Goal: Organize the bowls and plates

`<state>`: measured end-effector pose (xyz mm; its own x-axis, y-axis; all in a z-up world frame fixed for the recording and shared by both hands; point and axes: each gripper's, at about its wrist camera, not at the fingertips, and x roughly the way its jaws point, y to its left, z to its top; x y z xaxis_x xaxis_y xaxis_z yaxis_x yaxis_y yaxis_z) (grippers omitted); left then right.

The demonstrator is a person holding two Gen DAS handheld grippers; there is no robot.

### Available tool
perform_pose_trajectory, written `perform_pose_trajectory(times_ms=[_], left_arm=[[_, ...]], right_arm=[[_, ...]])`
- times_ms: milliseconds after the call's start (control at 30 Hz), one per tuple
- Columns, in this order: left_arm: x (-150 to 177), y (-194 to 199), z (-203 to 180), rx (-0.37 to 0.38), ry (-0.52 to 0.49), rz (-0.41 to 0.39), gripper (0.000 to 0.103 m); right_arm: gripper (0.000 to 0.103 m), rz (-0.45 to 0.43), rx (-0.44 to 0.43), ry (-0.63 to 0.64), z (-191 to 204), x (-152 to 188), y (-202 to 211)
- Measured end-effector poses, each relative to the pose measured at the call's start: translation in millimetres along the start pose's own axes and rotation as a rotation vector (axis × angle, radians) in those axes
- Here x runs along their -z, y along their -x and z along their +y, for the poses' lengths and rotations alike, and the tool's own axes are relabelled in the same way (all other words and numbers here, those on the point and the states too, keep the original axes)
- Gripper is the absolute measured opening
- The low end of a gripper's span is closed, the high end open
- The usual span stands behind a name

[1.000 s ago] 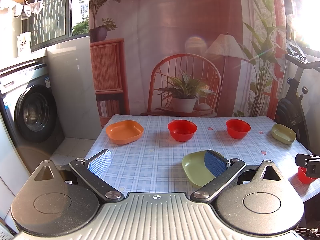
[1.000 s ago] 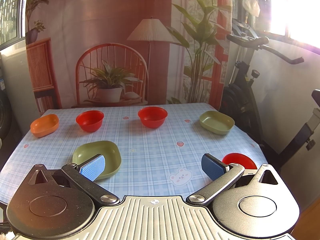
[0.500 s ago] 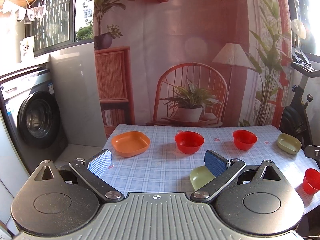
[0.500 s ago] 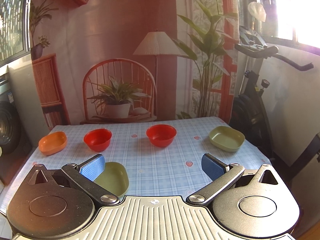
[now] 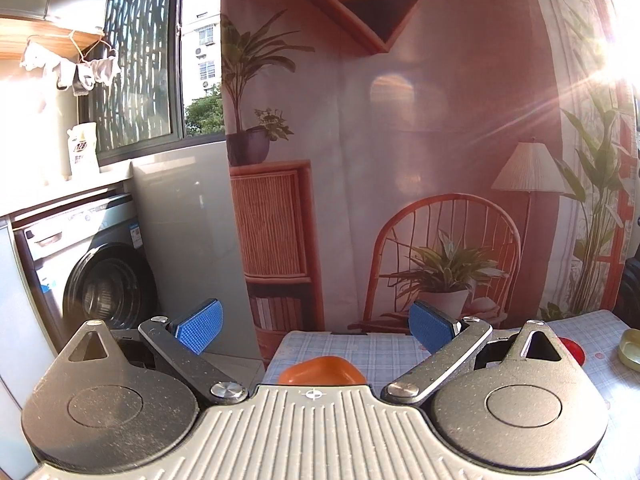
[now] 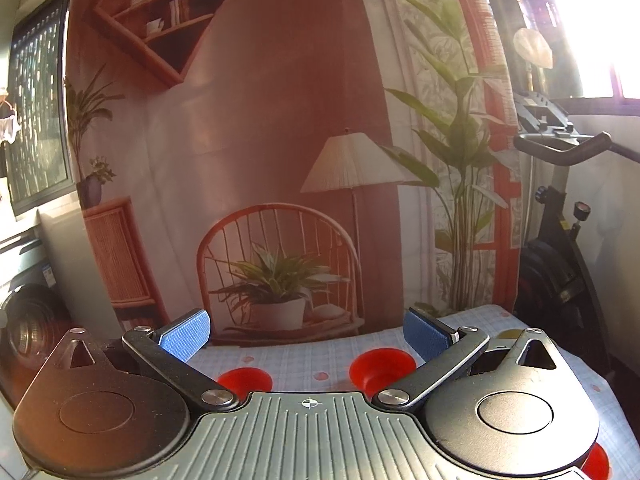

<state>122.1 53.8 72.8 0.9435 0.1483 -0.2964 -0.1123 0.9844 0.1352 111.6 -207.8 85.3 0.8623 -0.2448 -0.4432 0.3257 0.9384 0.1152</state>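
My left gripper (image 5: 316, 326) is open and empty, tilted up above the table's near left side. An orange dish (image 5: 322, 370) peeks over the gripper body, with a red bowl (image 5: 573, 352) and a green dish (image 5: 630, 349) at the right edge. My right gripper (image 6: 306, 334) is open and empty, also raised. Two red bowls (image 6: 244, 379) (image 6: 382, 366) sit on the checked tablecloth (image 6: 304, 360) below it. A green dish (image 6: 507, 334) shows just behind the right finger, and a red bowl (image 6: 597, 462) at the bottom right. The near green plate is hidden.
A printed backdrop (image 5: 440, 160) with chair, plant and lamp hangs behind the table. A washing machine (image 5: 92, 272) stands at the left. An exercise bike (image 6: 560, 240) stands at the right, close to the table edge.
Both grippers have risen and tilted upward. The table and dishes have slid to the bottom of both views, and the near green plate has dropped out of sight. Both jaws stayed open.
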Motion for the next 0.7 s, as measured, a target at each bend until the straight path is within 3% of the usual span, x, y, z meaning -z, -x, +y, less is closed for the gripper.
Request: perform_pose_trajectory(times_ms=[67,200,467,700], left_arm=[[-3,-17,8,-0.018,-0.006,0.013,0.101],[-3,-50,30,-0.05,-0.018,0.048,0.1],[5,-125,75,-0.108,-0.067,0.109,0.099],[48,-200,114,-0.038,0.067,0.227,0.091]], right_arm=[[0.103,0.002,-0.012,-0.022,13,-1,-24],[0.103,0.087,-0.07,-0.022,45,1,-75],[0.102,0.178,-0.122,0.129,140,35,-162],[0.079,0.291,-0.215,0.275,204,84,-244]])
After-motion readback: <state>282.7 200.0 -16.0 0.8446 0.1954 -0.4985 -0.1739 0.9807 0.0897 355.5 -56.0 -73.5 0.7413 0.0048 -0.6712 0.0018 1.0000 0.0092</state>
